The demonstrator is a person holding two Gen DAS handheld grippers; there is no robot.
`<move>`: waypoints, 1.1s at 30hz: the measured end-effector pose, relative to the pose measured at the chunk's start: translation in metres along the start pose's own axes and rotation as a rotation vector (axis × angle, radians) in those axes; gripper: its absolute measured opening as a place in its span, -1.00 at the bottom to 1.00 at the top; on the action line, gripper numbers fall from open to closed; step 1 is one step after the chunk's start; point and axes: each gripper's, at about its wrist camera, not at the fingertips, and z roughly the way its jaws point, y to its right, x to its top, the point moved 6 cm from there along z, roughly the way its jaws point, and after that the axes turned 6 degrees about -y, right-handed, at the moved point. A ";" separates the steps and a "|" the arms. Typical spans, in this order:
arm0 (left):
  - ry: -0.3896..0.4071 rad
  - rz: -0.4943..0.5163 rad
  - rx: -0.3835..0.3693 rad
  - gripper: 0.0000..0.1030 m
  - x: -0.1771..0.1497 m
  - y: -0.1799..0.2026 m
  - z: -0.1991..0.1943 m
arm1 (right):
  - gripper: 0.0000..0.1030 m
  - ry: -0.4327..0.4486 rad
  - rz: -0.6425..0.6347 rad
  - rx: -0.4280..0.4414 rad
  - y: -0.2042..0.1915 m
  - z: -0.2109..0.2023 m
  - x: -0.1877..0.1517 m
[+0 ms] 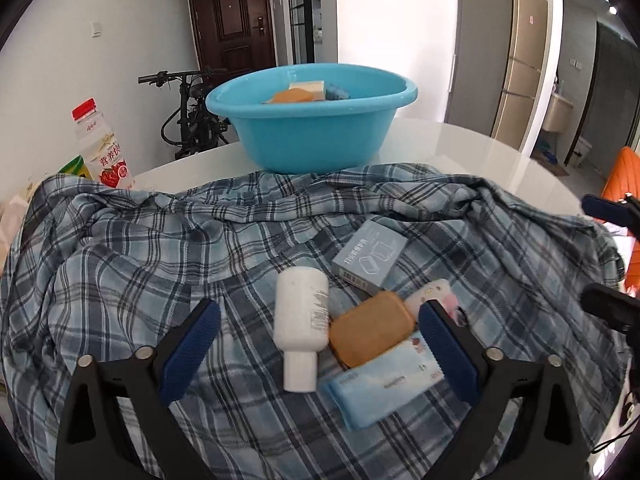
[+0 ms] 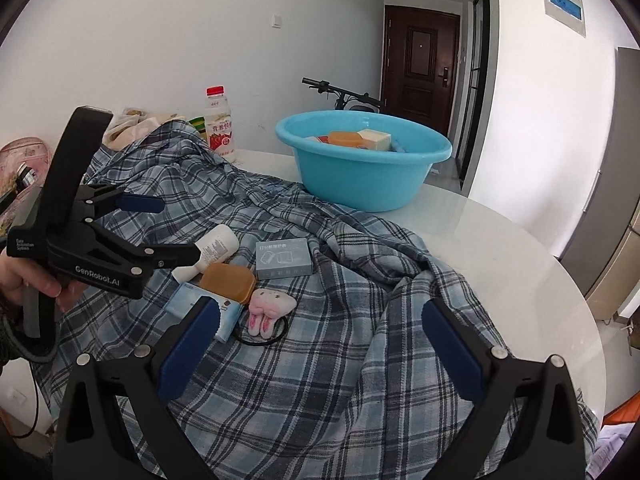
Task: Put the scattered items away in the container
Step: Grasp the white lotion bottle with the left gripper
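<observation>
In the left wrist view the left gripper [image 1: 320,336] fills the lower part of the frame with its blue-padded fingers [image 1: 192,344] standing wide apart and clamped on nothing; between them, on a blue plaid shirt [image 1: 140,248] spread over the white tabletop [image 1: 460,140], lie a white bottle [image 1: 302,320] on its side with its cap toward the bottom of the frame, a tan soap bar [image 1: 370,330] just right of it and touching it, and a pale blue tissue pack [image 1: 384,384] partly under the soap. A grey-blue box [image 1: 370,256] sits above the soap toward mid-frame, and a pink plush hair tie [image 1: 436,296] peeks out beside the right finger. The blue basin [image 1: 312,140] stands at upper centre on the far edge of the shirt and already holds a tan bar, a cream box and something blue. A red-capped drink bottle [image 1: 102,148] stands at the left edge. In the right wrist view the right gripper [image 2: 320,340] hangs over bare plaid cloth at lower centre, its fingers [image 2: 452,348] also spread wide with nothing between them; the cluster of items lies up and to the left of it, and a hand [image 2: 28,276] at the left edge holds the other gripper above the white bottle.
</observation>
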 end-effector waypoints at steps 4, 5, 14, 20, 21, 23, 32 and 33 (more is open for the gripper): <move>-0.044 0.015 0.003 0.62 0.003 -0.002 0.019 | 0.96 -0.022 -0.002 -0.006 0.002 0.004 -0.005; -0.050 0.012 0.007 0.62 0.003 -0.003 0.022 | 0.95 -0.030 -0.001 -0.002 0.001 0.005 -0.006; -0.101 -0.021 0.024 0.16 0.005 -0.014 0.044 | 0.91 -0.077 -0.014 0.046 -0.012 0.023 -0.019; -0.148 -0.002 0.023 0.14 0.003 -0.012 0.059 | 0.91 -0.104 -0.003 0.063 -0.014 0.033 -0.026; -0.147 0.007 0.033 0.14 0.003 -0.011 0.061 | 0.91 -0.107 -0.001 0.065 -0.015 0.033 -0.027; -0.153 0.028 0.059 0.23 0.003 -0.010 0.067 | 0.91 -0.107 -0.003 0.065 -0.014 0.034 -0.027; -0.191 -0.003 0.071 -0.16 0.001 -0.018 0.082 | 0.91 -0.111 -0.012 0.054 -0.013 0.034 -0.029; -0.193 0.009 0.063 -0.16 0.001 -0.015 0.081 | 0.91 -0.113 -0.012 0.051 -0.013 0.035 -0.030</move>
